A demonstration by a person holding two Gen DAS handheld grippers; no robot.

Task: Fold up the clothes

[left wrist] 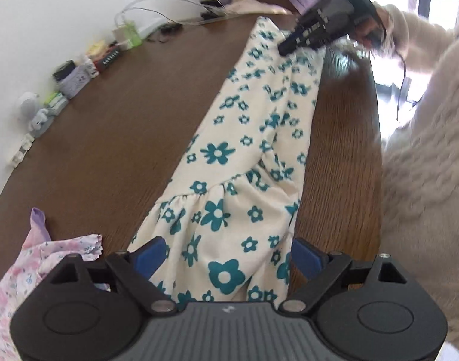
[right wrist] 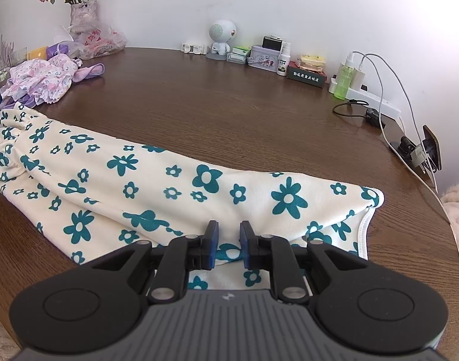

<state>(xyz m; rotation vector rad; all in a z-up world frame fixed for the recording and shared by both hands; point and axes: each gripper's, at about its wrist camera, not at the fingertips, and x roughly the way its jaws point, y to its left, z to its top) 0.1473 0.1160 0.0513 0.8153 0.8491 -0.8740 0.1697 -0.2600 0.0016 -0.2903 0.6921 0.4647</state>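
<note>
Dress: cream floral dress [right wrist: 175, 186] lies folded lengthwise along the table's [right wrist: 229, 105] near edge.
Left gripper [left wrist: 229, 255]: jaws spread wide over the gathered skirt end.
Right gripper [right wrist: 228, 246]: jaws narrowly parted over the bodice; perhaps touching cloth.
Pink garment [right wrist: 40, 81]: crumpled at the far left corner.

Both handheld tools, left [left wrist: 227, 254] and right [right wrist: 228, 245]: black plastic linkage arms, blue finger pads [right wrist: 212, 245], silver pivot screws, grey ribbed base; person's fuzzy cream knit sweater sleeve [left wrist: 421, 39], thin black cable [left wrist: 402, 90].
</note>
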